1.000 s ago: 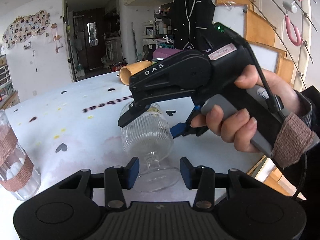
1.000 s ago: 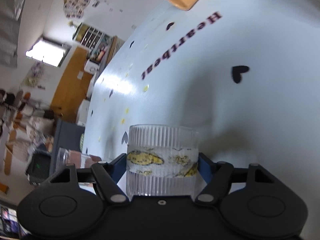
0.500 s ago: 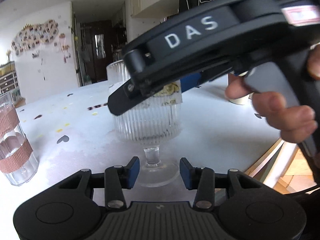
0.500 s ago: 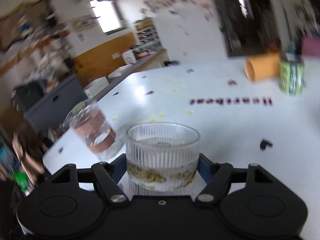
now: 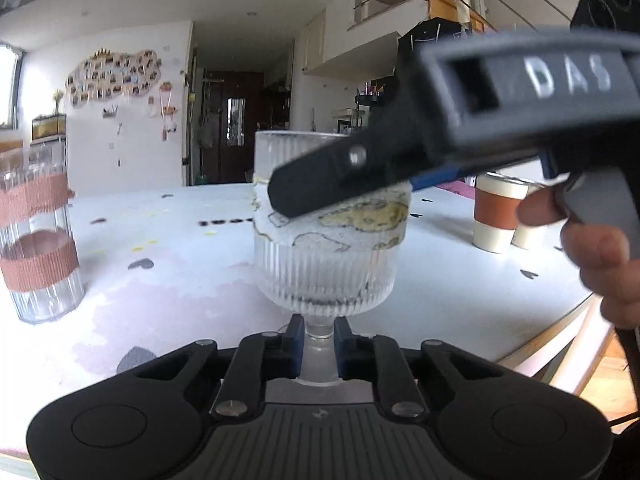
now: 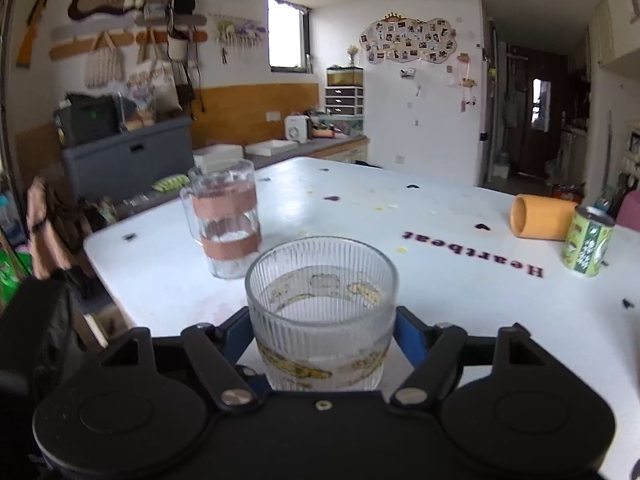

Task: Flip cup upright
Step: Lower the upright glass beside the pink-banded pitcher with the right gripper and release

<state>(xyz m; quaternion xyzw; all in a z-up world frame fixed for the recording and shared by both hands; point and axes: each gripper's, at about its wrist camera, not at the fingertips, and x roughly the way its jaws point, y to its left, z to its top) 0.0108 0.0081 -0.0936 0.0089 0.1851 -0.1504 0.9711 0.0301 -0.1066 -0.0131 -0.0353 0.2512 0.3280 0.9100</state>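
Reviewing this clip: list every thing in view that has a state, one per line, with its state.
Ribbed goblet: upright, mouth up, looks empty.
Left claw: shut on the goblet's stem.
Right claw: shut on the goblet's bowl.
Glass mug with brown bands: upright on the table.
Orange cup: lying on its side, mouth towards the camera.
Green can: upright.
Paper cups with brown sleeve: standing.

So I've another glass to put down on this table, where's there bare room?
In the right wrist view, bare white top lies between the ribbed goblet, the Heartbeat lettering and the green can. Left of it is tighter: the taped mug stands near the table edge. Both grippers crowd the goblet.
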